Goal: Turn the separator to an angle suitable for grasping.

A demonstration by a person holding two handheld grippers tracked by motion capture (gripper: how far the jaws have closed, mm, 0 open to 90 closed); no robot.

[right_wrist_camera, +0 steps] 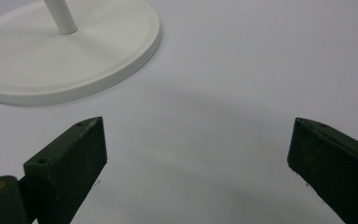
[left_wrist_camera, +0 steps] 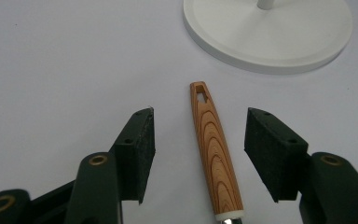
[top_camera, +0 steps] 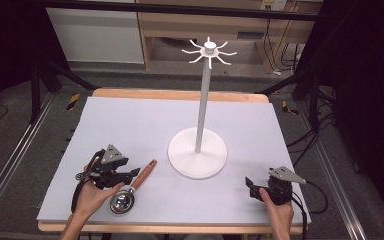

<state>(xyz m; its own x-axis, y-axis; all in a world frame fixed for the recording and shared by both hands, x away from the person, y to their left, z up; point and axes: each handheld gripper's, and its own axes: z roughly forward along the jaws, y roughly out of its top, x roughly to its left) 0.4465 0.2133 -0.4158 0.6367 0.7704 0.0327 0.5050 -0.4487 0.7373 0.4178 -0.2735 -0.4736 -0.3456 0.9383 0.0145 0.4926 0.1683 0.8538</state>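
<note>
Left hand-held gripper point(left_wrist_camera: 199, 140) sat open around the ladle's wooden handle point(left_wrist_camera: 214, 154), pads not touching, right hand-held gripper point(right_wrist_camera: 196, 154) wide open over bare desk point(right_wrist_camera: 242, 70)

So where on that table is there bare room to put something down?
The far half of the mat, behind the rack base and either side of its pole, is bare. So is the near strip between the ladle and the right hand-held gripper. The near left corner is crowded: the left hand-held gripper straddles the ladle's handle there.
</note>
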